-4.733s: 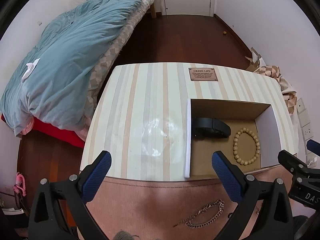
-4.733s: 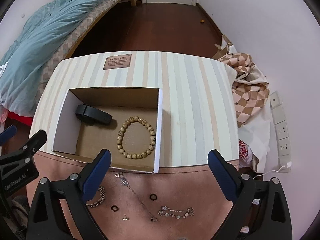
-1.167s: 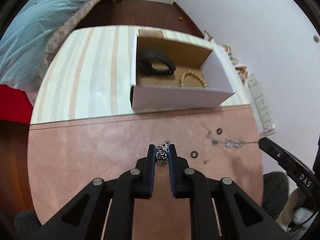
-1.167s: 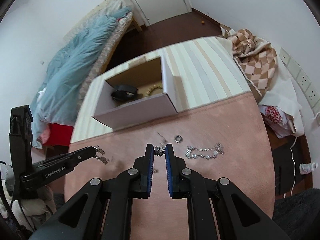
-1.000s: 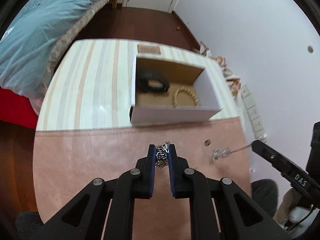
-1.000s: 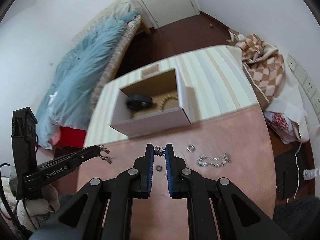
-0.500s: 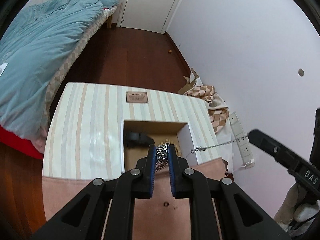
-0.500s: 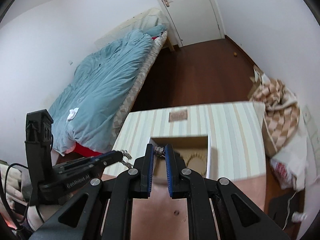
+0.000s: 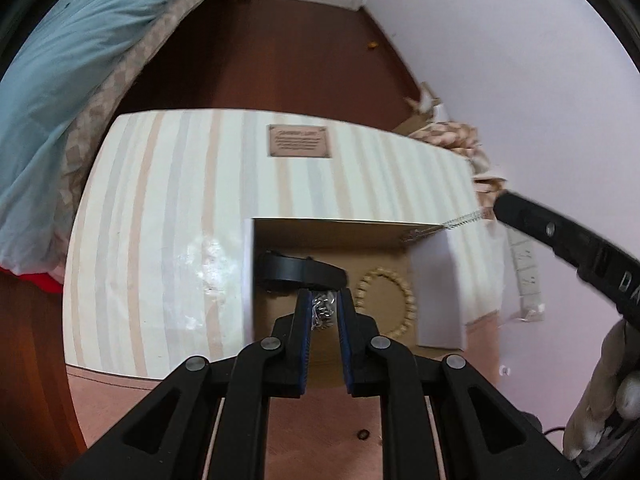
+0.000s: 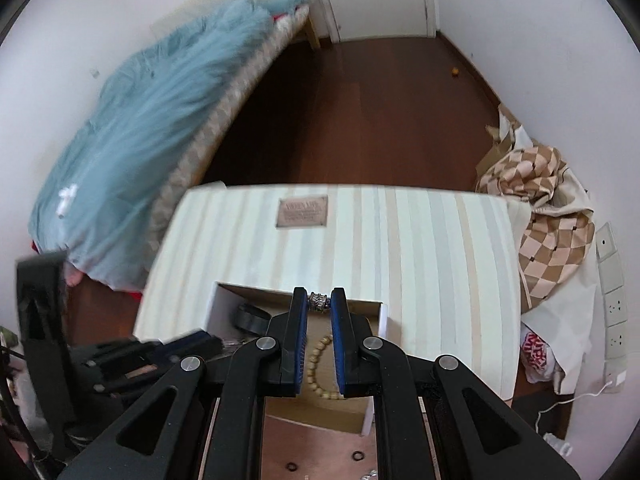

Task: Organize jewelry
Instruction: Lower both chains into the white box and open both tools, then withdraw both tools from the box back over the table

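Observation:
My left gripper (image 9: 324, 312) is shut on a bunched silver chain bracelet (image 9: 322, 311) and holds it over the open cardboard box (image 9: 436, 276). The box holds a black band (image 9: 300, 270) and a beige bead bracelet (image 9: 386, 300). My right gripper (image 10: 319, 301) is shut on the beaded end of a thin silver necklace (image 10: 318, 301), above the box (image 10: 378, 360). In the left wrist view the right gripper (image 9: 560, 236) comes in from the right, its necklace (image 9: 444, 228) trailing over the box's far right corner.
The box stands on a striped table (image 9: 168, 208) with a brown label plate (image 9: 299, 141). Small dark rings (image 10: 357, 456) lie on the pink mat (image 9: 120, 396) near me. A bed with a blue duvet (image 10: 152, 112) is at the left; checkered cloth (image 10: 548, 216) is at the right.
Both grippers have moved forward and lower over the box, each still holding its chain. The box now fills more of both views.

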Demonstrator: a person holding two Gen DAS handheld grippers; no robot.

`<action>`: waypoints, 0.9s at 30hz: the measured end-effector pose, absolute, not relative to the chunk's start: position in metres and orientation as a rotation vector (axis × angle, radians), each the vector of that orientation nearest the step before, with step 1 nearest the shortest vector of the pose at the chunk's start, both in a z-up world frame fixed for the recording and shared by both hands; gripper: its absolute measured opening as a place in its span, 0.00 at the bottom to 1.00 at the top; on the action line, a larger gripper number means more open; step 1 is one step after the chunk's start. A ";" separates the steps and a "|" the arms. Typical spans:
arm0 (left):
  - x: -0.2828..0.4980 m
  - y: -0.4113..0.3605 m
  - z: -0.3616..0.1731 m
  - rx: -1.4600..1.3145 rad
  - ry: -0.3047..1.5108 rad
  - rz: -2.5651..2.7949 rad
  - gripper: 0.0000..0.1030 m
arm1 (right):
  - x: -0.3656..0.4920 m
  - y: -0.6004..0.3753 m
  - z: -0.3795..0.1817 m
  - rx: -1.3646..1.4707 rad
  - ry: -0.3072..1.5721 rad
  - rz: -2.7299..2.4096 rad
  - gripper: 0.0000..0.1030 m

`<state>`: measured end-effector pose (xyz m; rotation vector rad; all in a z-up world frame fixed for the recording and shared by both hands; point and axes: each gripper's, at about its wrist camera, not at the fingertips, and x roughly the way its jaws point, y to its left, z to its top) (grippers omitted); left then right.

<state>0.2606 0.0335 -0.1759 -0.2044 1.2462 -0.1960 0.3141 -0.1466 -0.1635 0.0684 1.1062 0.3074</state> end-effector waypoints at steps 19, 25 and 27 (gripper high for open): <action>0.247 0.069 -0.158 -0.110 1.192 0.064 0.93 | 0.293 -0.155 -0.195 0.023 1.260 0.260 0.62; 0.226 0.064 -0.161 -0.033 1.167 0.107 1.00 | 0.269 -0.163 -0.202 -0.003 1.246 0.135 0.95; 0.220 0.060 -0.163 0.002 1.165 0.120 1.00 | 0.265 -0.164 -0.205 -0.014 1.240 0.106 0.99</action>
